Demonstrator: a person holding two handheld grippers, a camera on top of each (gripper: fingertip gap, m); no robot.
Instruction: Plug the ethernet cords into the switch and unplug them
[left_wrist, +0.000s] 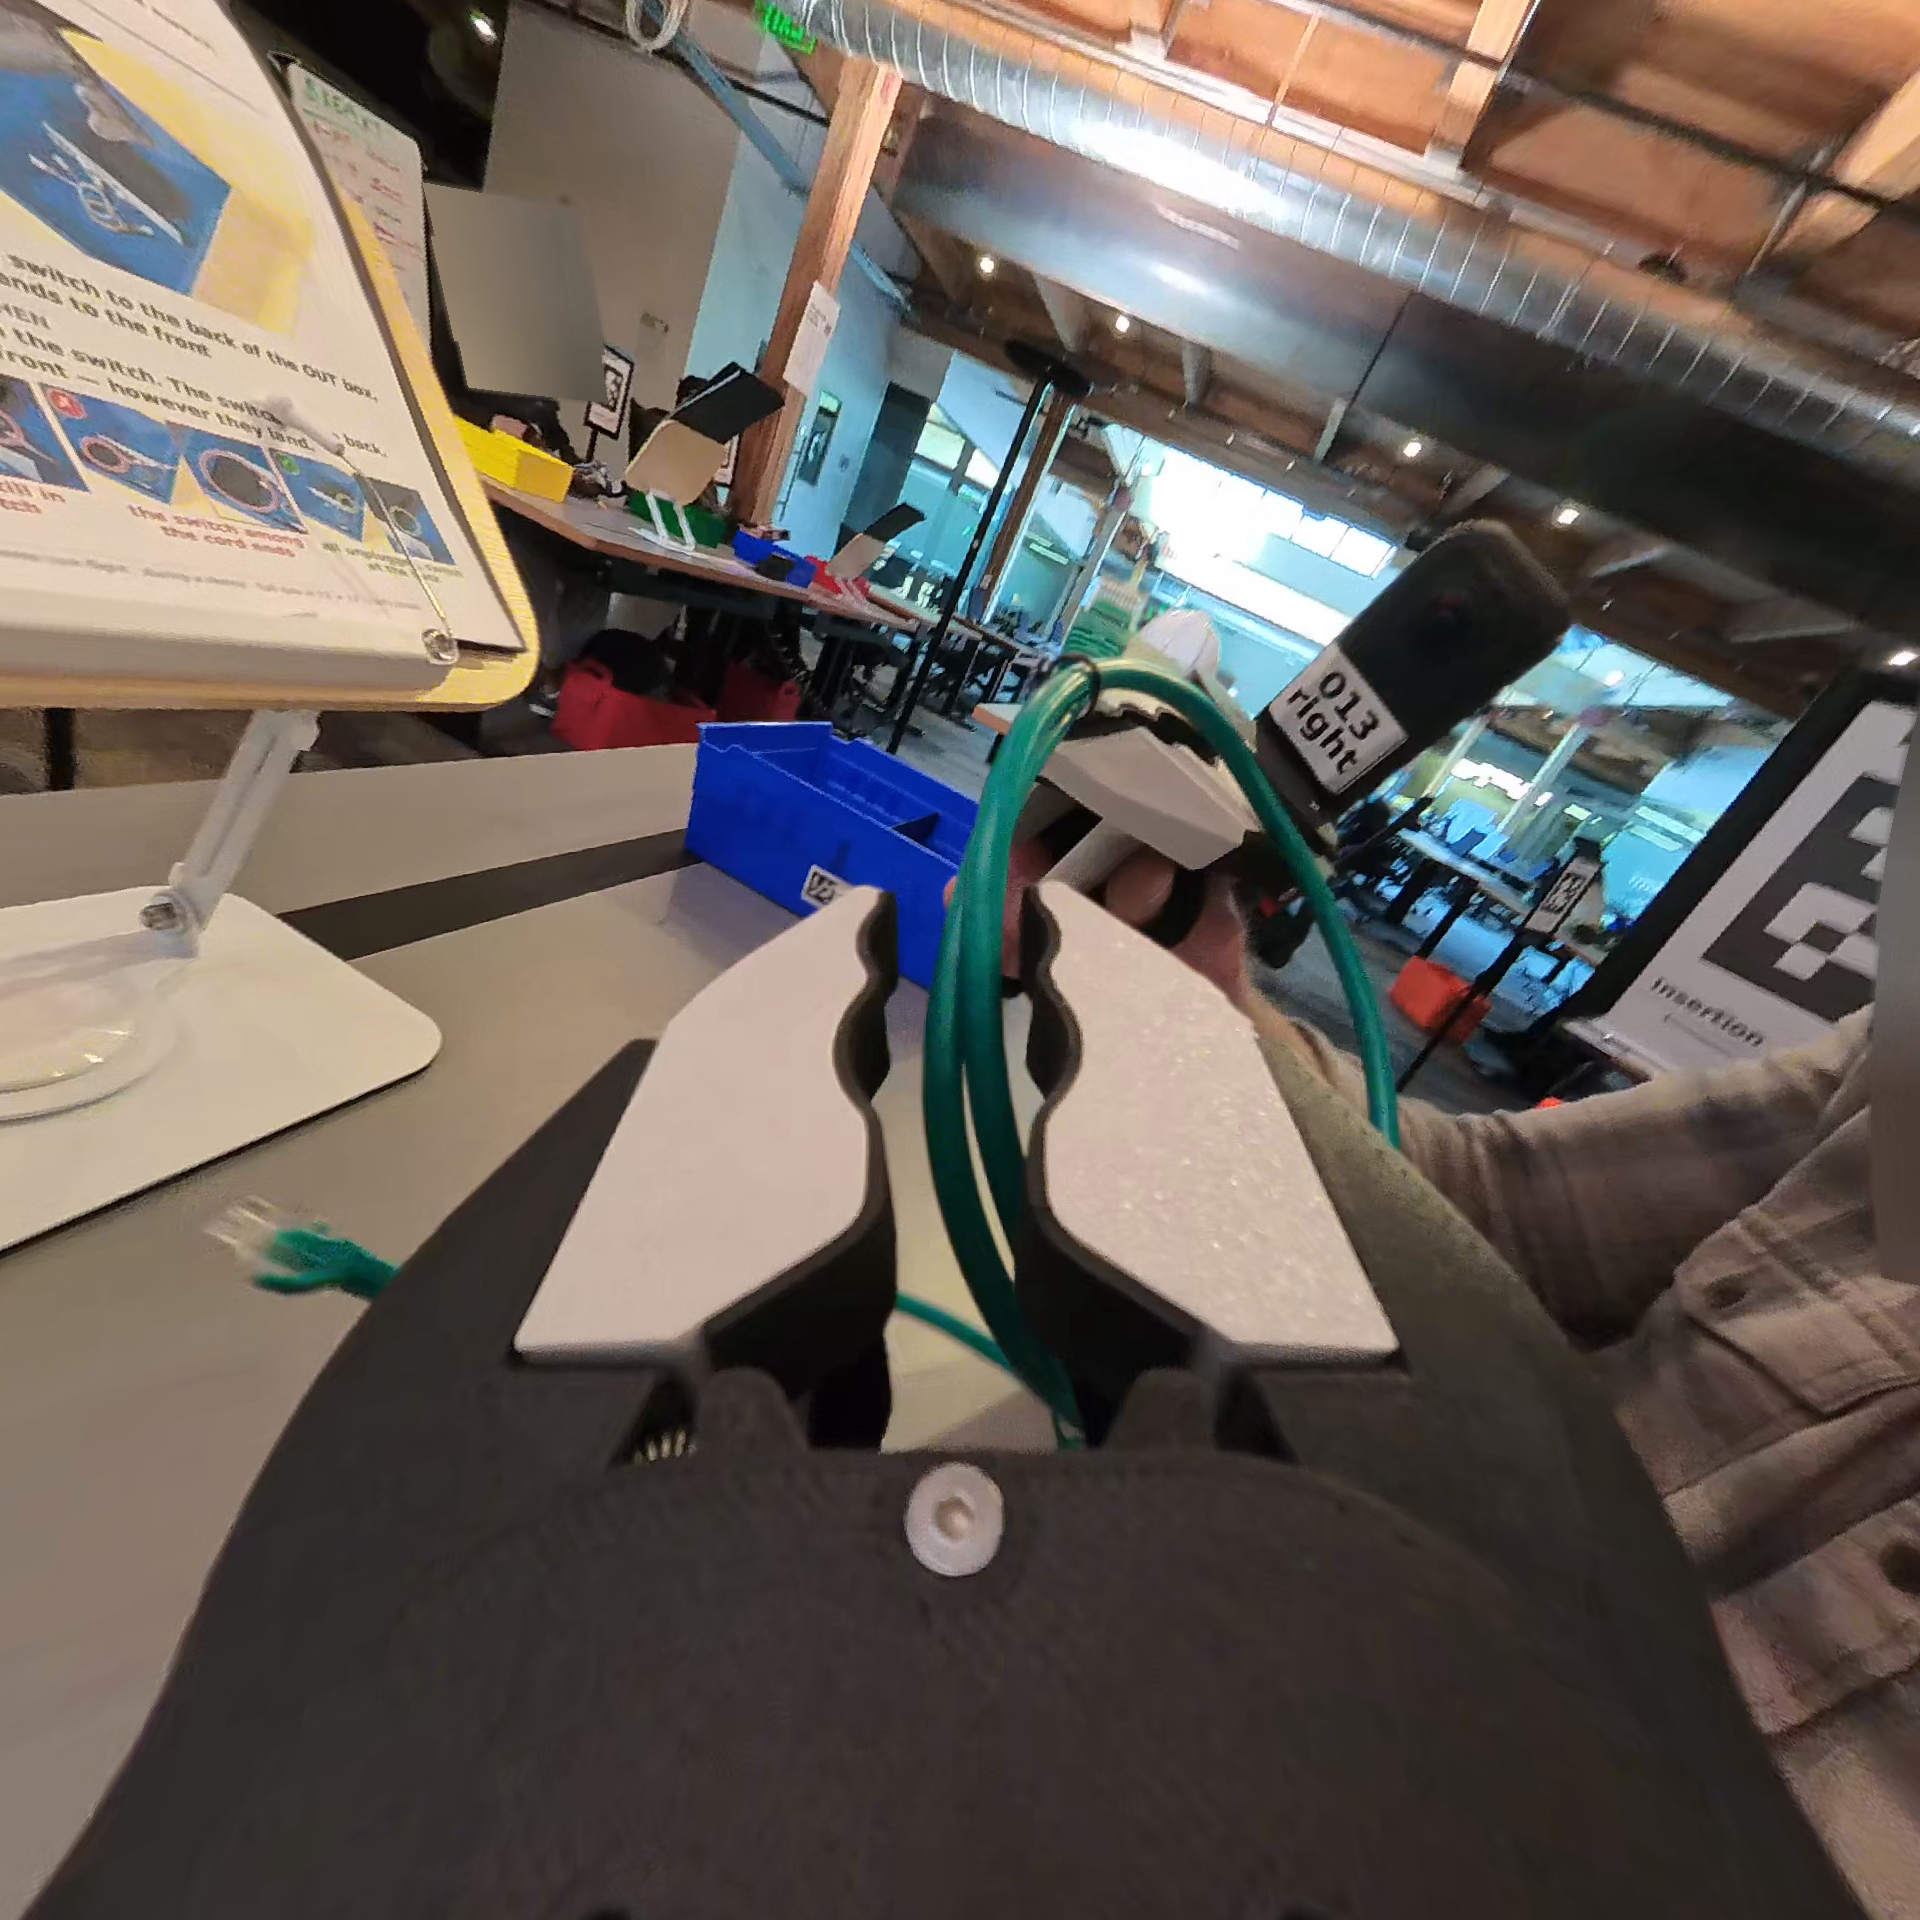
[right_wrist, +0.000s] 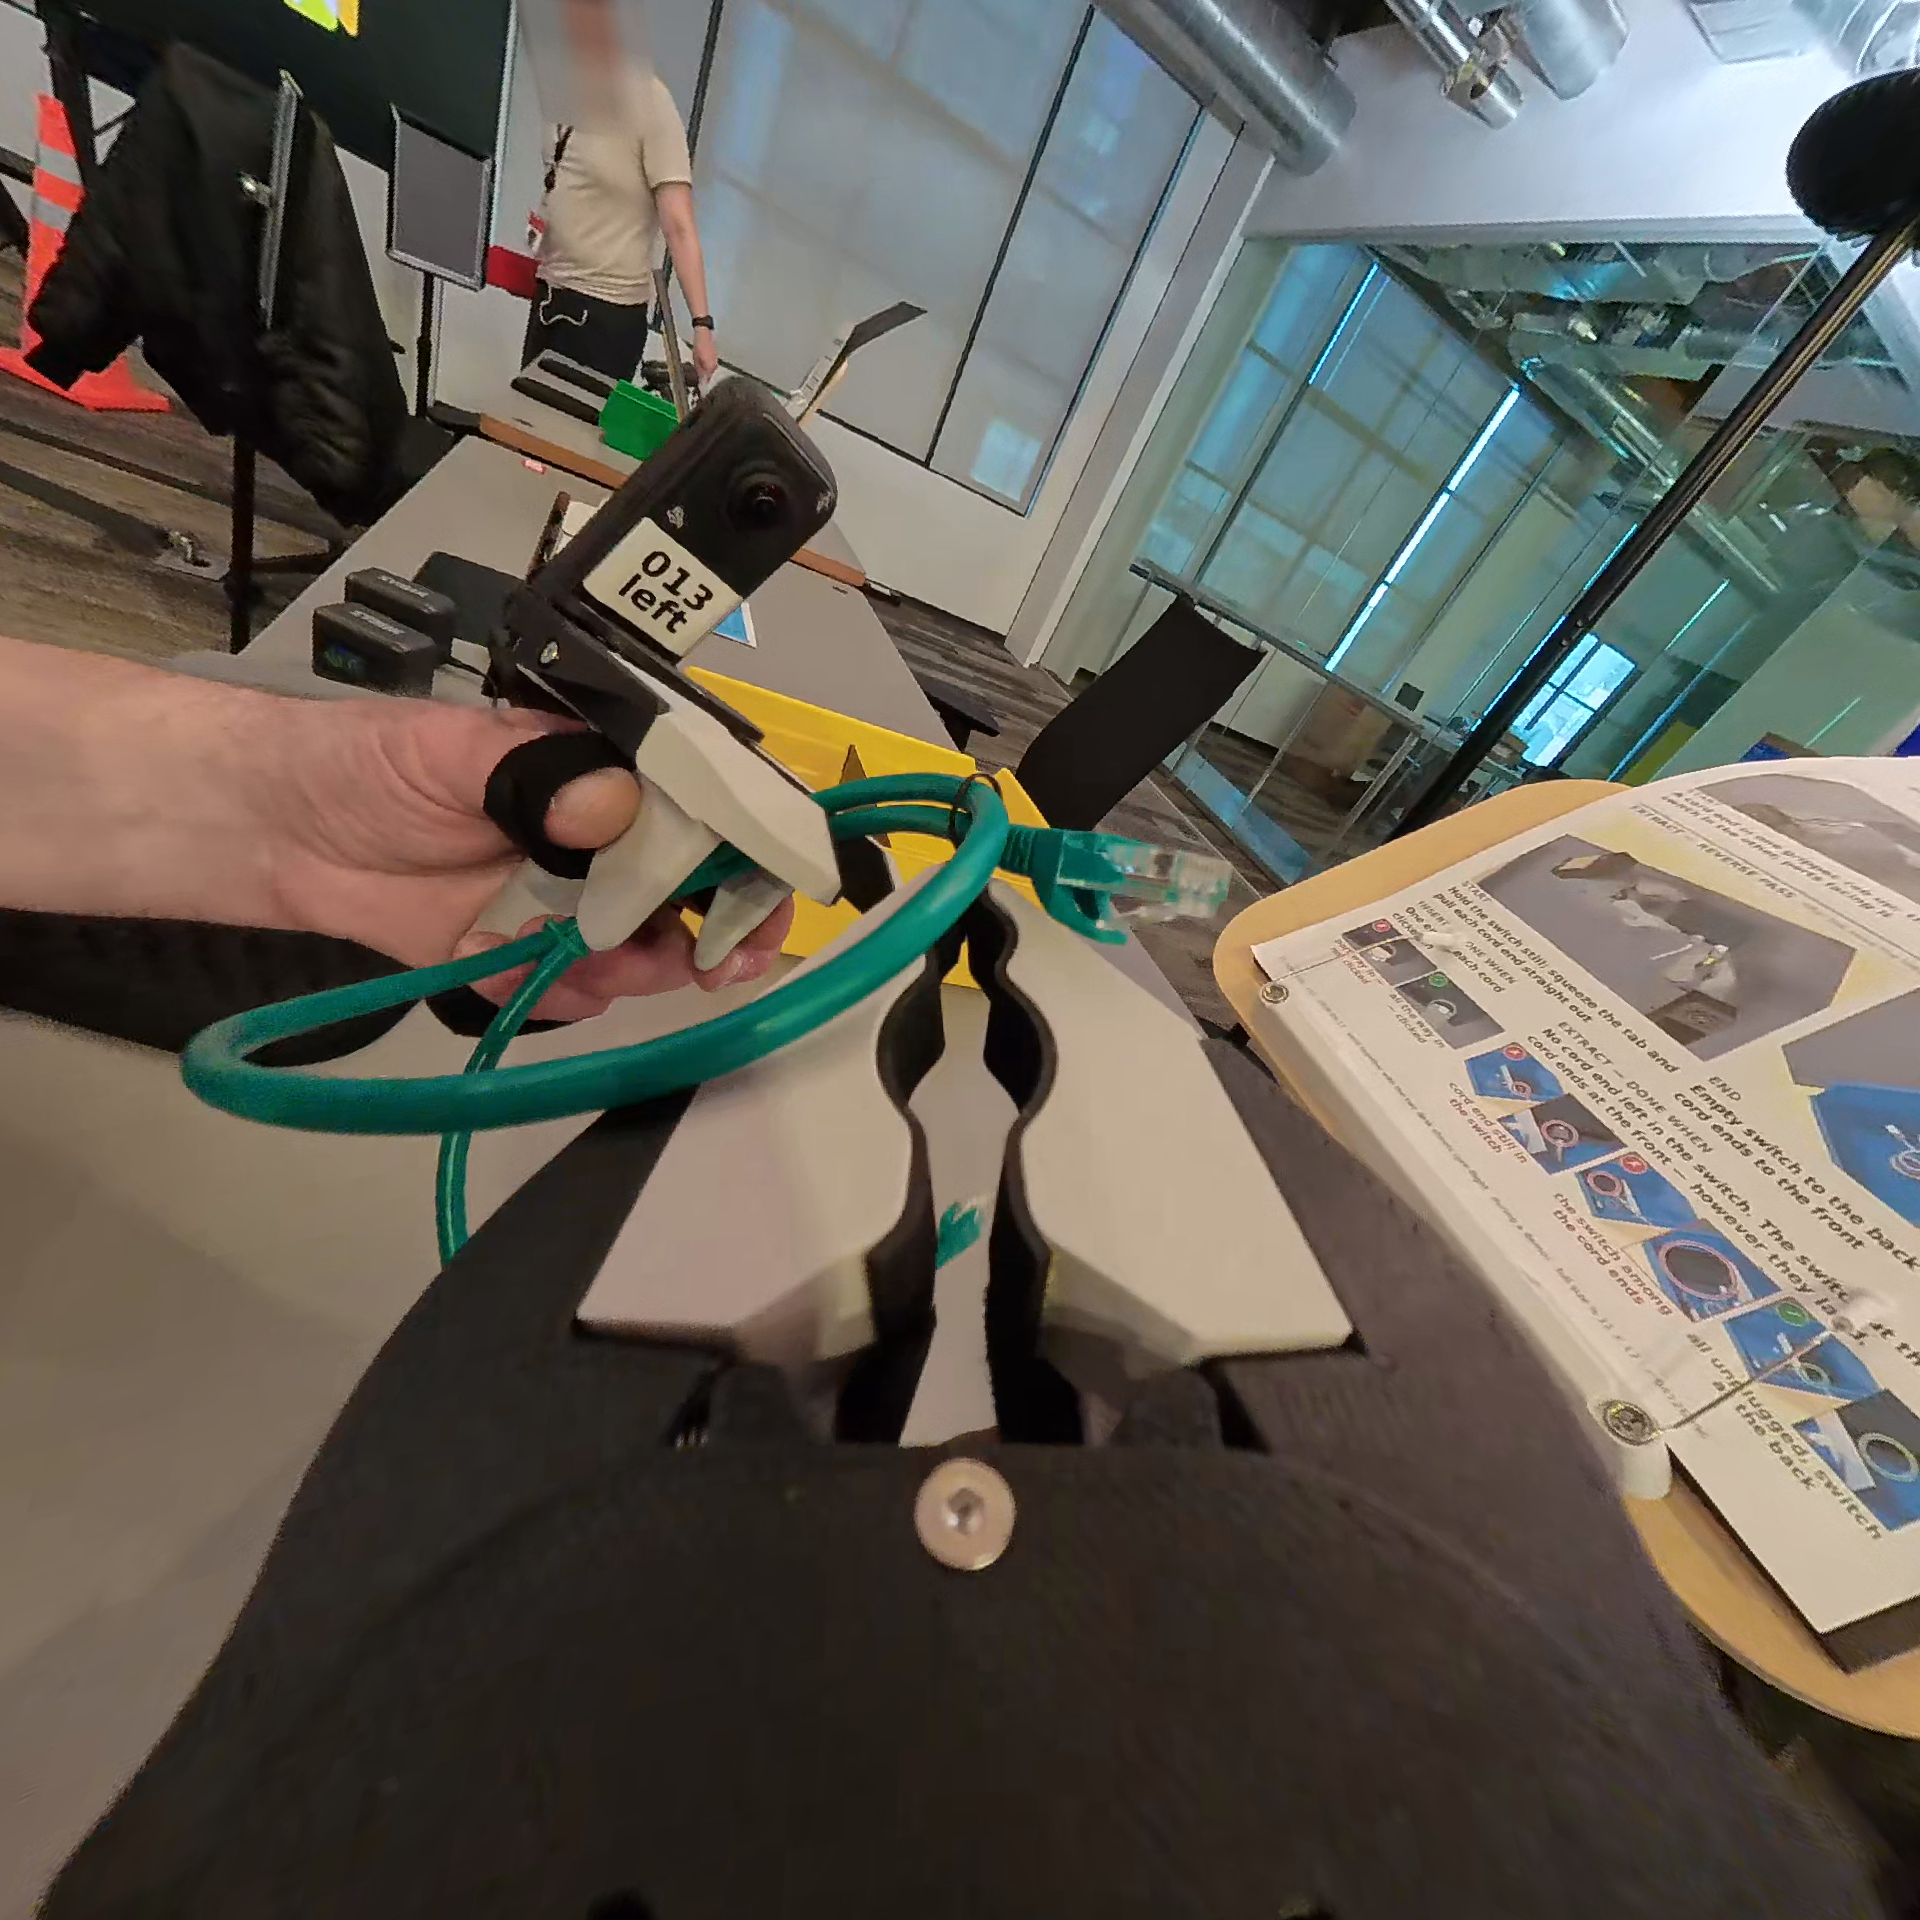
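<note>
A coiled green ethernet cord (left_wrist: 951, 1039) hangs between my two grippers above the grey table (left_wrist: 125, 1455). My left gripper (left_wrist: 961, 925) is open, and two strands of the cord run loosely through the gap between its fingers. My right gripper (right_wrist: 966, 920) is shut on the cord (right_wrist: 582, 1070) at its fingertips, beside a black tie. One clear plug (right_wrist: 1143, 873) sticks out past the right gripper. The other plug (left_wrist: 275, 1247) hangs blurred low on the left. Each gripper shows in the other's view: the right (left_wrist: 1132, 727), the left (right_wrist: 769, 873). No switch is in view.
An instruction sheet on a wooden board (left_wrist: 208, 416) stands on a white stand (left_wrist: 229, 1039) at the left; it also shows in the right wrist view (right_wrist: 1558, 1091). A blue bin (left_wrist: 821, 821) and a yellow bin (right_wrist: 831, 743) sit on the table. A person (right_wrist: 613, 208) stands far behind. My two grippers' fingertips are within a few centimetres of each other.
</note>
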